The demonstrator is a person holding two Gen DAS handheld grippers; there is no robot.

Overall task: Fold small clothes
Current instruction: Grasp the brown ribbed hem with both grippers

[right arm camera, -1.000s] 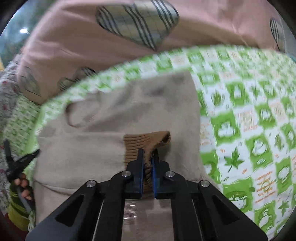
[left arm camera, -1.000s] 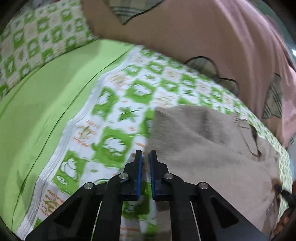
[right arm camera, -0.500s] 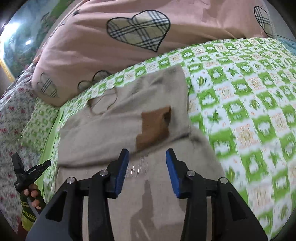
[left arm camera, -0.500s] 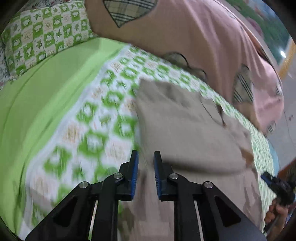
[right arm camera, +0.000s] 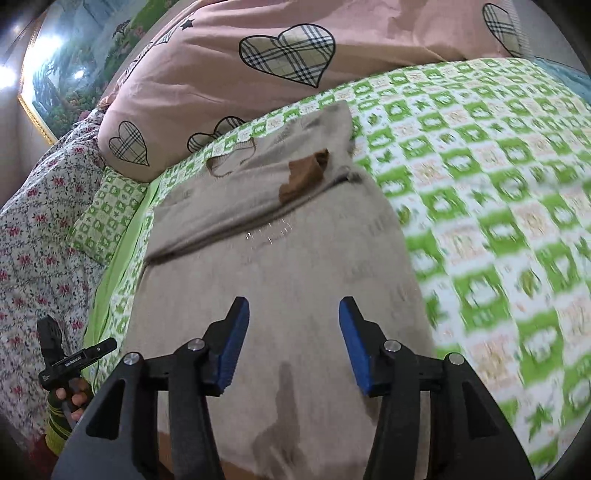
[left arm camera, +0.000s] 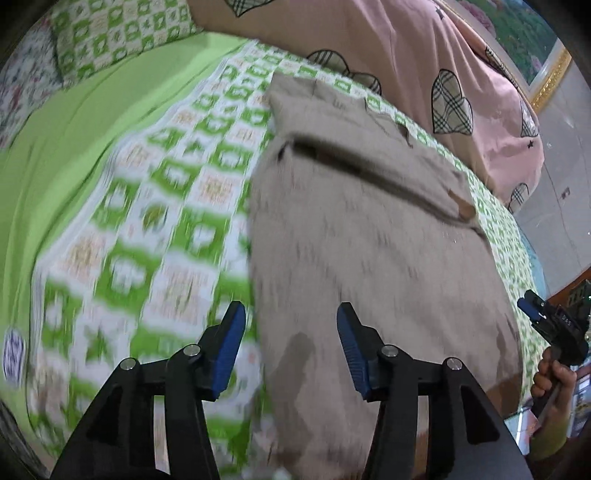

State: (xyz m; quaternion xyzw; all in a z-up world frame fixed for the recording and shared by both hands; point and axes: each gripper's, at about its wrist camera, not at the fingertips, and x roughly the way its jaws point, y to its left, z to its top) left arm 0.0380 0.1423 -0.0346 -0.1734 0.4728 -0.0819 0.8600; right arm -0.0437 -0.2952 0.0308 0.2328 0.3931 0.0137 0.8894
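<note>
Both claws gape empty above a beige knitted sweater [right arm camera: 280,280] spread on the green-checked bedsheet [right arm camera: 498,206]: left gripper [left arm camera: 290,343] and right gripper [right arm camera: 293,343] seemingly poised for its next fold; brown cuff [right arm camera: 304,173] toward 12 o'clock.

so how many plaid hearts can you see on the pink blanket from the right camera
5 on the pink blanket: large centre, top-right edge, lower left, two partly hidden behind the bed sheet and. More may be hidden.

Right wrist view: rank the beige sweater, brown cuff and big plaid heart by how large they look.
1. Sweater, by far the largest.
2. Heart.
3. Cuff, smallest.
The heart lies farther from the camera, so its true size may be understated.
</note>
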